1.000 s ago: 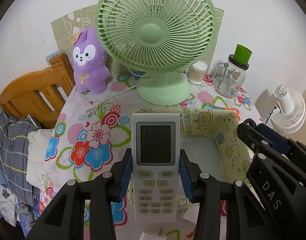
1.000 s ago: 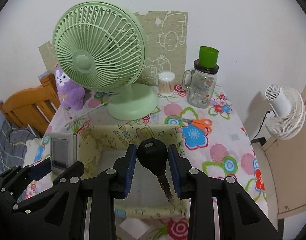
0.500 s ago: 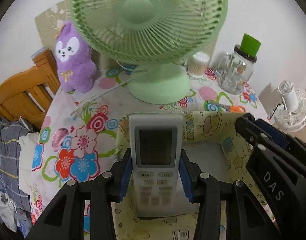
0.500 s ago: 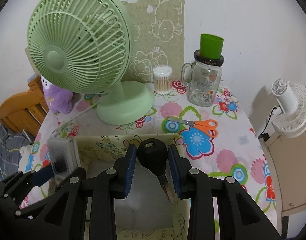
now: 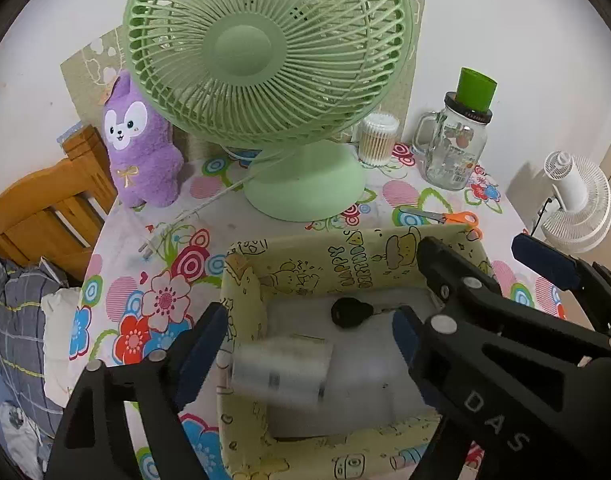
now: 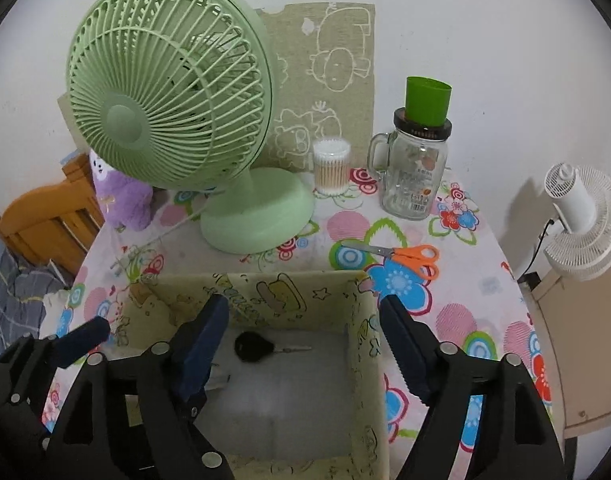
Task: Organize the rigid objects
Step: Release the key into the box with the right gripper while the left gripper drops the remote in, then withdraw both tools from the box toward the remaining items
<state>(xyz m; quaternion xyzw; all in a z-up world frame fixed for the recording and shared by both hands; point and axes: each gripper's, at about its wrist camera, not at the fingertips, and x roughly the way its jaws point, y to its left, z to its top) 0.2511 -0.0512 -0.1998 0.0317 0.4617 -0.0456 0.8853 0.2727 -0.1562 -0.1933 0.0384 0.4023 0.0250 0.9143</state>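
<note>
Here both grippers hang over the yellow cartoon-print box (image 5: 345, 256) on the flowered worktop (image 6: 457, 320), each with its jaws spread and nothing pinched; the jaws of both have just been opening. The left gripper (image 5: 309, 332) stands above the box's left half. The white remote control (image 5: 281, 372) shows as a blurred shape between and below its blue pads, touching neither; it is probably dropping onto or lying on the pale box floor, though the blur leaves this uncertain. The right gripper (image 6: 303, 340) stands above the same box. The black-headed key (image 6: 261, 346) lies flat on the box floor, near the far wall, its metal blade pointing right; it sits between the two jaws in the view but well below them, free of both pads. Behind the box stand a green desk fan (image 6: 177, 120), a cotton-swab tub (image 6: 331, 166) and a glass jar (image 6: 415, 176); orange scissors (image 6: 405, 258) lie just beyond the box's right corner.
</note>
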